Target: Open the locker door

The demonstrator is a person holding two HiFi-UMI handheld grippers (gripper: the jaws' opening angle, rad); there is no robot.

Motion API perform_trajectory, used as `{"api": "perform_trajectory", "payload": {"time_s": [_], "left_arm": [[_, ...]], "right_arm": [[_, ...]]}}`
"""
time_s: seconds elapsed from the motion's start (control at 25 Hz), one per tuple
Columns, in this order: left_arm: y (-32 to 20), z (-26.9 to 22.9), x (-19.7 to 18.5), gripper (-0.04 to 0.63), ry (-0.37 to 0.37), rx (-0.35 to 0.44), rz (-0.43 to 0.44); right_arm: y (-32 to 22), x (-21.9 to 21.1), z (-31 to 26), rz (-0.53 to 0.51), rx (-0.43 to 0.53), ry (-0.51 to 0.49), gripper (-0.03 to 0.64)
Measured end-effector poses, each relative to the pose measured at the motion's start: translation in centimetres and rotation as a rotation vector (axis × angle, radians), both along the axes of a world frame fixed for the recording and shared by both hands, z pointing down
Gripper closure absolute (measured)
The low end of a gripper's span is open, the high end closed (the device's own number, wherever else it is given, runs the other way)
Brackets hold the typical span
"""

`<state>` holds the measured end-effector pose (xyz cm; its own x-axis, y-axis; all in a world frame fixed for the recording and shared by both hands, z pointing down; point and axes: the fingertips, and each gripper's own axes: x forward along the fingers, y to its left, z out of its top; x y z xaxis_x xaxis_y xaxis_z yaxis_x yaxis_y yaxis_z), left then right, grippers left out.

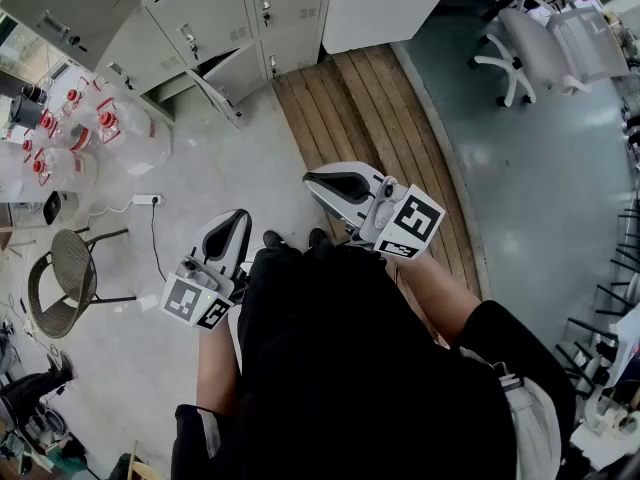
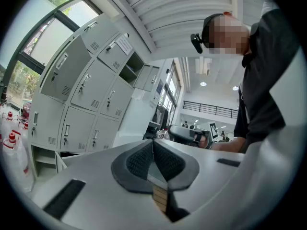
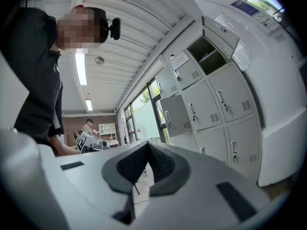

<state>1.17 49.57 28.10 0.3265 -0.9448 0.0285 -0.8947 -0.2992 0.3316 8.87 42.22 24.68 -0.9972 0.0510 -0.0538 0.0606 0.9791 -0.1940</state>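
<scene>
A bank of grey lockers (image 1: 200, 18) stands at the far side of the floor, well ahead of both grippers. One low door (image 1: 215, 86) hangs ajar. In the head view my left gripper (image 1: 237, 216) and right gripper (image 1: 312, 180) are held level near my waist, both shut with nothing in them. The left gripper view has the lockers (image 2: 81, 95) to the left beyond the closed left gripper (image 2: 153, 145). In the right gripper view the lockers (image 3: 216, 99) are on the right, with one door (image 3: 175, 114) swung out, past the closed right gripper (image 3: 147, 147).
Big water bottles with red caps (image 1: 70, 128) stand at the left, with a wicker chair (image 1: 65, 278) nearer me. A power strip (image 1: 147, 199) lies on the floor. A white cabinet (image 1: 385, 3) adjoins the lockers above a wooden floor strip (image 1: 360, 118). An office chair (image 1: 525, 53) is at the right.
</scene>
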Motion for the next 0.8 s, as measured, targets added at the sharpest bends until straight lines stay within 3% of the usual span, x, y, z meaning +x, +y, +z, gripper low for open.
{"api": "perform_trajectory", "payload": {"time_s": [0.24,0.52,0.8], "left_arm": [[0.7,0.8,3.9,0.577,0.0,-0.025,0.019],[0.6,0.9,5.9,0.577,0.031,-0.04,0.011],[0.9,0.9,6.0,0.577,0.012,-0.082,0.005]], "right_arm": [[1.6,2.5,0.9,-0.039,-0.018,0.007,0.606],[3.2,2.8,1.7,-0.111,-0.049,-0.021,0.606],[3.4,3.1,3.0,-0.132,-0.104,-0.029,0.606]]}}
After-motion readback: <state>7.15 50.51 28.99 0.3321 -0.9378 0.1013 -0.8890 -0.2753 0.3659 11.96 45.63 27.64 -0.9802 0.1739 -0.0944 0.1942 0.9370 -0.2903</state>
